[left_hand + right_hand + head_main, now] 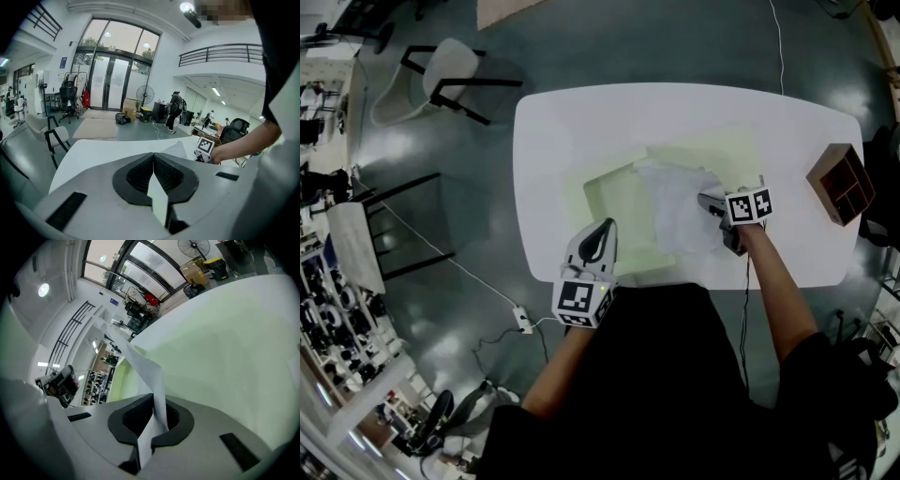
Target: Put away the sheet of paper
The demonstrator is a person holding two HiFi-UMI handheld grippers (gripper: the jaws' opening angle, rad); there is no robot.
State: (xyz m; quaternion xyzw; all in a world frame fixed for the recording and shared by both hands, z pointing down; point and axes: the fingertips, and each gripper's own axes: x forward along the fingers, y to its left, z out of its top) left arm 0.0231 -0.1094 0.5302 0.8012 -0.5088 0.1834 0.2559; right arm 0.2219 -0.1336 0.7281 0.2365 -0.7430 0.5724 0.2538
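Your right tool [707,202] pinches the sheet of paper [680,217] above the green folder [617,195]; your left tool [601,231] grips the folder's edge, probably holding it open on the surface [553,131]

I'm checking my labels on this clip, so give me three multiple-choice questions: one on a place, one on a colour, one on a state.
1. Where does the wooden box stand?
A. on the floor
B. at the table's right end
C. on a chair

2. What colour is the folder lying open under the sheet of paper?
A. pale green
B. red
C. black

3. How is the right gripper?
A. open above the table
B. shut with nothing in it
C. shut on the sheet of paper

Answers:
1 B: the head view shows it by the tabletop's right edge.
2 A: its surfaces are light green.
3 C: the right gripper view shows the paper pinched between closed jaws.
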